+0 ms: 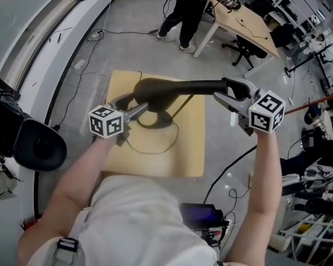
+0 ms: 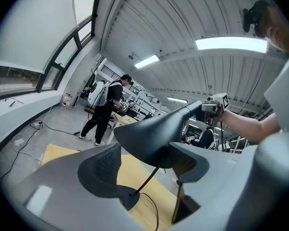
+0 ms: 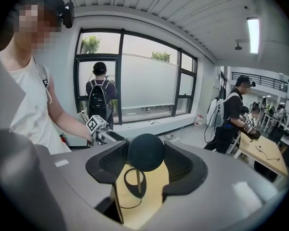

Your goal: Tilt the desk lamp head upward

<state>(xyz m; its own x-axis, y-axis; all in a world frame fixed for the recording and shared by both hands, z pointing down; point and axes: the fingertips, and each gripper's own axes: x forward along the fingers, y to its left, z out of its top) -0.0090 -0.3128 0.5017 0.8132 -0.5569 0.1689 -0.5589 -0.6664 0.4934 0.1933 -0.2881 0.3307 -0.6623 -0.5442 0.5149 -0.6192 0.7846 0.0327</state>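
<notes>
A black desk lamp stands on a small wooden table [image 1: 188, 148]. Its long head [image 1: 177, 90] lies about level above the round base [image 1: 155, 118]. My left gripper [image 1: 140, 105] reaches in from the left. Its jaws sit on the wide shade end [image 2: 154, 136], whose edges rest against both jaws. The thin stem [image 2: 144, 182] and base [image 2: 120, 196] show below. My right gripper [image 1: 225, 90] comes from the right. It has closed onto the rounded far end of the head [image 3: 145, 152], which fills the gap between its pads.
The lamp's cord [image 1: 155, 146] loops over the table. A person in black [image 1: 183, 15] stands at a wooden desk [image 1: 244, 24] behind, near an office chair [image 1: 241, 49]. Cables cross the floor [image 1: 94, 35]. A black bulky object [image 1: 33, 143] sits at left.
</notes>
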